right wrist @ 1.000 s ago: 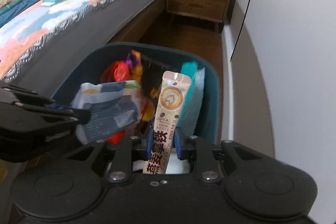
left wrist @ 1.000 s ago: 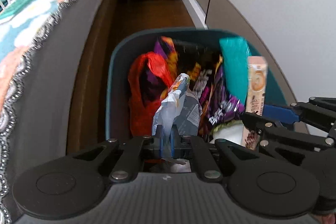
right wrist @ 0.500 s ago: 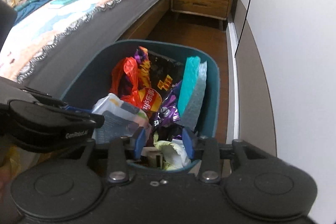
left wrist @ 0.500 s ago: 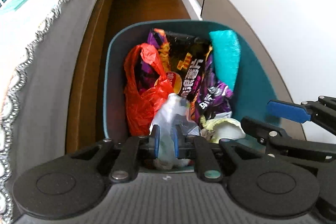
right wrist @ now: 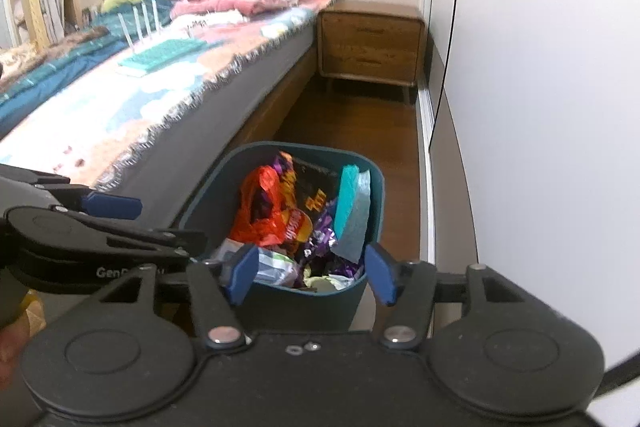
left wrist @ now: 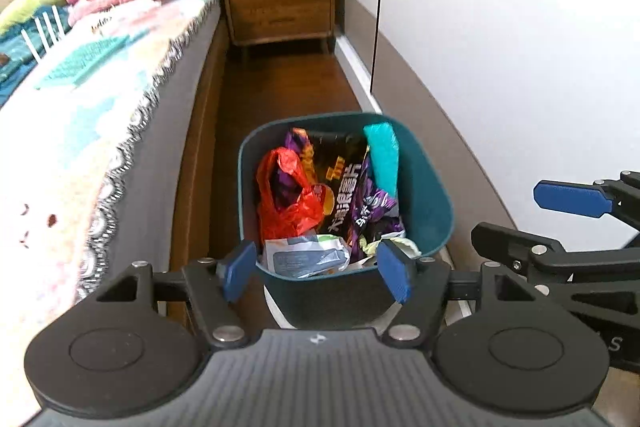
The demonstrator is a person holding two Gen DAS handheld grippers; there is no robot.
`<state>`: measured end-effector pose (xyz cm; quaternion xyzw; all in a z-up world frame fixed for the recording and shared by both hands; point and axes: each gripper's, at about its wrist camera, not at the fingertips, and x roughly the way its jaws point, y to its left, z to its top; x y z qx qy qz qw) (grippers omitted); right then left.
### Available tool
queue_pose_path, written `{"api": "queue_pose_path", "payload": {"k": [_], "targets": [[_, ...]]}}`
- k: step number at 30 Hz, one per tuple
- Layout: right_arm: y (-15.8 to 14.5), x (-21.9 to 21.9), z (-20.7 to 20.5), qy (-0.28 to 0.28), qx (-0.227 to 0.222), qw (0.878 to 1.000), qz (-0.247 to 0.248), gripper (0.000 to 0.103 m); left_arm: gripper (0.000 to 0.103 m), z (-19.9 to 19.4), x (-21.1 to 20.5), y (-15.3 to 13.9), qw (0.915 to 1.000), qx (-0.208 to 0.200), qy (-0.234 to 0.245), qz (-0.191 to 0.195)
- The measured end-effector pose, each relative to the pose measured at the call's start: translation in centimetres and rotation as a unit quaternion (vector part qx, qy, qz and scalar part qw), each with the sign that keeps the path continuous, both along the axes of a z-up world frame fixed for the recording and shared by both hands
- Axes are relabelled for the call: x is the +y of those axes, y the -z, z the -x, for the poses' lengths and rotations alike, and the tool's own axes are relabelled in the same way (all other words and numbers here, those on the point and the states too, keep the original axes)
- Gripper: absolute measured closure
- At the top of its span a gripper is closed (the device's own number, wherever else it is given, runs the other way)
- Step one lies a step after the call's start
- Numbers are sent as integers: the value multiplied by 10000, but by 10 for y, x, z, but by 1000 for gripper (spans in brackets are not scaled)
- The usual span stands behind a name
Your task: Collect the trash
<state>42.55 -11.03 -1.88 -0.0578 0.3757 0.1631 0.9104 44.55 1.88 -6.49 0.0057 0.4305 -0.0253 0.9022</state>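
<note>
the bed (right wrist: 120, 115) shows its headboard only in the right view. the teal bin (left wrist: 432, 195) stands on the floor beside it, full of wrappers (left wrist: 308, 259). left gripper (left wrist: 316, 273) and right gripper (right wrist: 308, 277) hover above, jaws apart, empty.

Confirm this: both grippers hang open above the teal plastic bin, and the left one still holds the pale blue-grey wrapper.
Not quite. The left gripper holds nothing: its jaws stand wide apart and empty, as the left wrist view shows. The pale blue-grey wrapper lies inside the teal plastic bin on the other trash. The right gripper is open too.
</note>
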Motion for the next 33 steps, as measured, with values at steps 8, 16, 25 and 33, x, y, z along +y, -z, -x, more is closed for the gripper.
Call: {"api": "queue_pose_path", "payload": {"k": [8,16,25,33], "targets": [[-38,-10,44,-27,-362,9987,-362,22,27,56,5,-40,9990,-445,-45,23],[-66,-14,89,-102,-637,9947,-798,6,22,108,16,-69,9970,-655,-161,383],[-82,-11,126,-214,-947,9919,-821,0,15,154,19,-86,9956,-802,-189,457],[-93,-12,148,-279,-1085,9897,-888,0,5,182,21,-97,9936,-1008,-218,466]]}}
